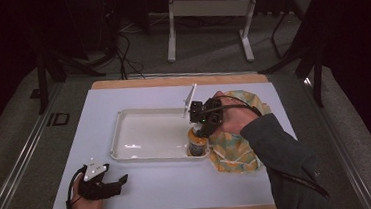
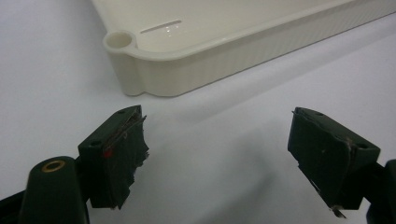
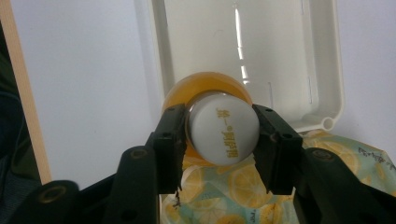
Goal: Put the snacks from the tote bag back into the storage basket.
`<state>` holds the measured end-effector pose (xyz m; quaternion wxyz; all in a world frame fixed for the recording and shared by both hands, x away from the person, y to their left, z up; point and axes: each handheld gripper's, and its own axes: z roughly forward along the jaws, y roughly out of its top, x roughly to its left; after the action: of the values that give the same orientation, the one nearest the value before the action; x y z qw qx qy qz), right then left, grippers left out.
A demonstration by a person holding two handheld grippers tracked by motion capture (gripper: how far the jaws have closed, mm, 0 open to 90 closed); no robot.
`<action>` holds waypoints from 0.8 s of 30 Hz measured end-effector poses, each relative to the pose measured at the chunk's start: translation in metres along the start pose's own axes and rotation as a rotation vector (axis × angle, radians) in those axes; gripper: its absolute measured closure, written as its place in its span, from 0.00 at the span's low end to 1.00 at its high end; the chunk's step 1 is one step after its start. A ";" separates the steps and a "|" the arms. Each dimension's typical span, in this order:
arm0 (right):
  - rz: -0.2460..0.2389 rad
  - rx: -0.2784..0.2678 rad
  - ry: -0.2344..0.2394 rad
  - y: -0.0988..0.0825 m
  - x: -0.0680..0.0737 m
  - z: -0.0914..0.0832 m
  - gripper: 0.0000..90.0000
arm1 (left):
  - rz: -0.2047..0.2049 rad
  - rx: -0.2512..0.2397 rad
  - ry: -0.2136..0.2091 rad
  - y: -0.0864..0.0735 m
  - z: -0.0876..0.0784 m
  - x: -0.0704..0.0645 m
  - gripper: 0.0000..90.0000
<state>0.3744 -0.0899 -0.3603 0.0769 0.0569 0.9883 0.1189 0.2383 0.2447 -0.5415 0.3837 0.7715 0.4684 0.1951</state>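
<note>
As one bottle (image 3: pixel 224 135) stands, one tray (image 3: pixel 322 84).

Amber bottle (image 3: pixel 212 93) w/ white cap – upright in tray corner (image 3: pixel 327 122)

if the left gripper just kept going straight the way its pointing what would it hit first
Most likely the white tray. The left gripper has open, empty jaws aimed over bare table at the tray's near wall, close to its corner. Depth is hard to judge, but nothing else lies between.
</note>
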 end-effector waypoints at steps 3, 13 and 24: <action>0.000 0.000 0.002 0.000 0.000 0.001 0.59 | 0.000 0.000 0.000 0.000 0.000 0.000 0.21; 0.009 -0.009 0.010 -0.002 -0.002 0.003 0.54 | 0.000 0.001 -0.001 0.000 0.000 0.000 0.21; 0.020 -0.052 -0.012 -0.003 -0.003 -0.001 0.45 | 0.000 -0.001 -0.001 0.000 0.000 0.000 0.21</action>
<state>0.3767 -0.0935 -0.3595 0.0832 0.0653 0.9838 0.1447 0.2382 0.2448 -0.5414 0.3844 0.7713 0.4683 0.1951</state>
